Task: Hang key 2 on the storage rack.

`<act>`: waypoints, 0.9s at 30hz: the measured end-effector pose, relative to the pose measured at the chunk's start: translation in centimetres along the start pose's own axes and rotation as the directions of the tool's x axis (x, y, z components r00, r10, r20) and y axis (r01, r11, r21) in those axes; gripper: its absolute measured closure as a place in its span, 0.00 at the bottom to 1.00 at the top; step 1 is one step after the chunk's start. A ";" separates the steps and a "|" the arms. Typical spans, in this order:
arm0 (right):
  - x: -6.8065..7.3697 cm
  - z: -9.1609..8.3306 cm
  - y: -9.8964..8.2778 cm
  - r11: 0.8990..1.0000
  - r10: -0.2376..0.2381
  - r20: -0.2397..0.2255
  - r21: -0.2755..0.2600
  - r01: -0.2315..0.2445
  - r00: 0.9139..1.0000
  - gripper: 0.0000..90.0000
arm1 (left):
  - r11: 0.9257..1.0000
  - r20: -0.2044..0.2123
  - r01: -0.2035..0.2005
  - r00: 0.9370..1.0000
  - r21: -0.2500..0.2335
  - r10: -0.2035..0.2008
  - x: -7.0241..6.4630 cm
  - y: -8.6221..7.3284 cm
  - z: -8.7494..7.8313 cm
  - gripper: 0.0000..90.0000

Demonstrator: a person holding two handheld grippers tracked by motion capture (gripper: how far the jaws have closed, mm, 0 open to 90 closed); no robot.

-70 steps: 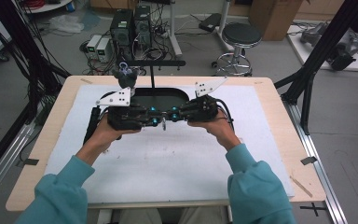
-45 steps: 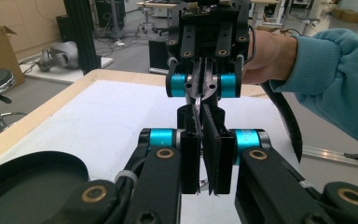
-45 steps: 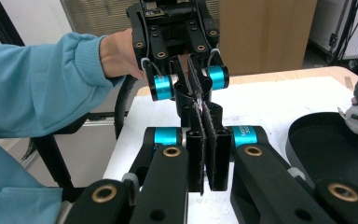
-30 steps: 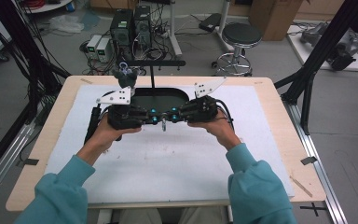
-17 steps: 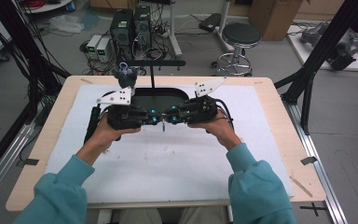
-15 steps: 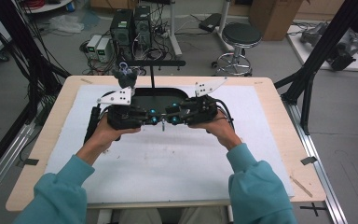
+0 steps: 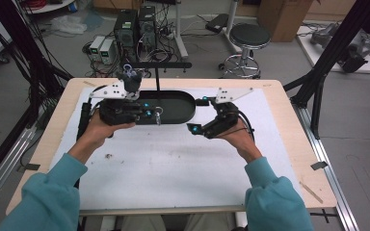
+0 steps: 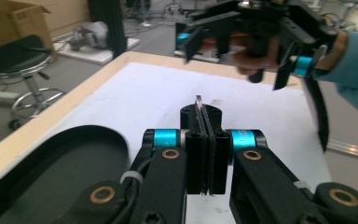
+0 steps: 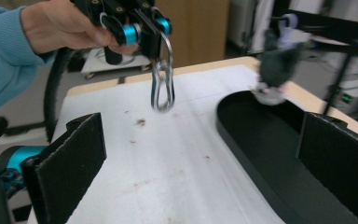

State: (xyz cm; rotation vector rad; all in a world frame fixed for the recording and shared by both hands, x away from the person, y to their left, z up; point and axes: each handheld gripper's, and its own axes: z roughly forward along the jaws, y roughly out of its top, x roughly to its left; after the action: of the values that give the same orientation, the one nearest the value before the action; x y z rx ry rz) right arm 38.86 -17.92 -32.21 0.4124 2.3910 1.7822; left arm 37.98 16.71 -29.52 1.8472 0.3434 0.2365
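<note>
A silver metal clip (image 7: 158,117) hangs from my left gripper (image 7: 155,114), whose jaws are shut on it at the front rim of the black oval tray (image 7: 185,115). In the left gripper view the clip's thin edge (image 8: 198,99) sticks up between the closed left gripper (image 8: 206,116). In the right gripper view the clip (image 9: 162,86) dangles under the left gripper (image 9: 142,28). My right gripper (image 7: 198,114) has just been opening. It stands open to the right of the clip, apart from it. Nothing is between the wide black jaws of the right gripper (image 9: 200,154).
A black stand (image 7: 156,65) rises behind the tray, and a grey fuzzy object (image 9: 275,65) hangs from its bar over the tray's far end. A white mat (image 7: 173,163) covers the wooden table. Computers, cables and a stool (image 7: 250,36) stand on the floor beyond.
The right gripper's jaws have opened and it has drawn away to the right, letting go of the clip. The left gripper has shifted left with the clip still in its jaws.
</note>
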 end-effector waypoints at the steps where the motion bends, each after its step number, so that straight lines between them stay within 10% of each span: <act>1: 0.1 -0.6 -0.3 1.000 0.001 0.027 -0.004 -0.001 1.000 0.01 | 1.000 -0.008 -0.001 1.000 0.005 0.001 0.2 0.2 -0.2 0.98; 13: 1.7 -6.1 -5.8 0.998 0.027 0.277 -0.059 -0.011 0.960 0.01 | 0.995 -0.089 -0.026 0.995 0.097 0.034 3.1 2.7 -1.1 0.98; 27: 3.2 -9.2 -11.3 0.991 0.089 0.452 -0.134 -0.031 0.888 0.01 | 0.985 -0.189 0.003 0.982 0.174 0.031 6.3 4.1 -1.2 0.98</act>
State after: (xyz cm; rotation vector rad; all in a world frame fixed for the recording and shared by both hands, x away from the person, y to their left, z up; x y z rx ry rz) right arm 31.83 -28.41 -40.15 0.7990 1.9497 1.6185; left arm 43.95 18.93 -25.32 2.0045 0.4970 0.4060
